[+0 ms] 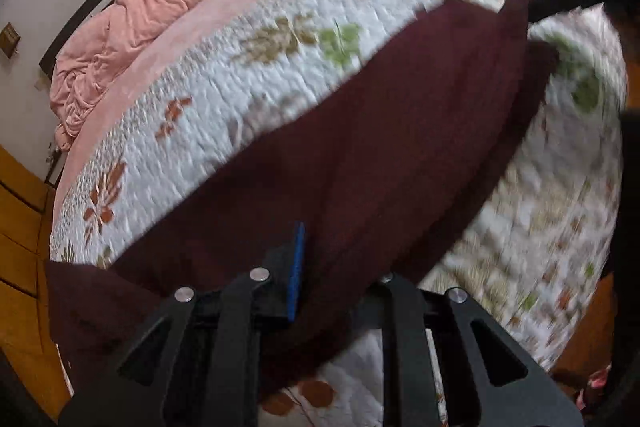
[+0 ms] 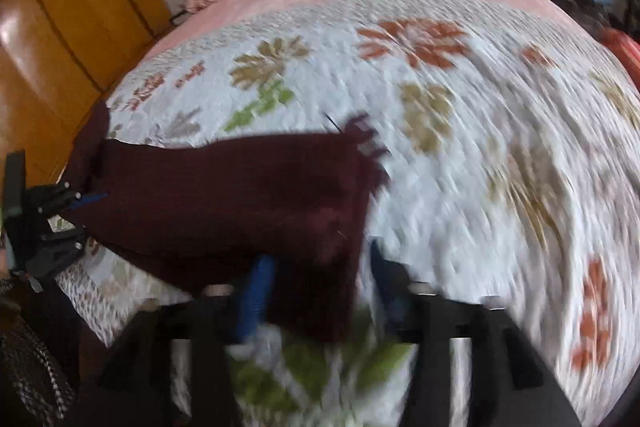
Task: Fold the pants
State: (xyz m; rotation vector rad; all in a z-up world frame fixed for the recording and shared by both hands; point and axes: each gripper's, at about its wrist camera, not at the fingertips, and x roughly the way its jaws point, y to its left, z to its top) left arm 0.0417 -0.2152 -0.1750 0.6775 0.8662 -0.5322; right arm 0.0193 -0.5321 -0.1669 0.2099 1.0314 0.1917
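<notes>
My left gripper [image 1: 320, 279] points steeply down, jaws clamped tight on the maroon pants [image 1: 360, 167]. My right gripper [image 2: 320, 283] tilts down too, jaws parted, cloth edge between them, pads not pressing.

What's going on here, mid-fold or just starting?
Mid-fold. A person with a pair of tongs in each hand is handling dark maroon pants stretched across a floral quilt on a bed. The left tongs are shut on one end of the fabric. The right tongs stand open around the other end, pads apart from it.
</notes>
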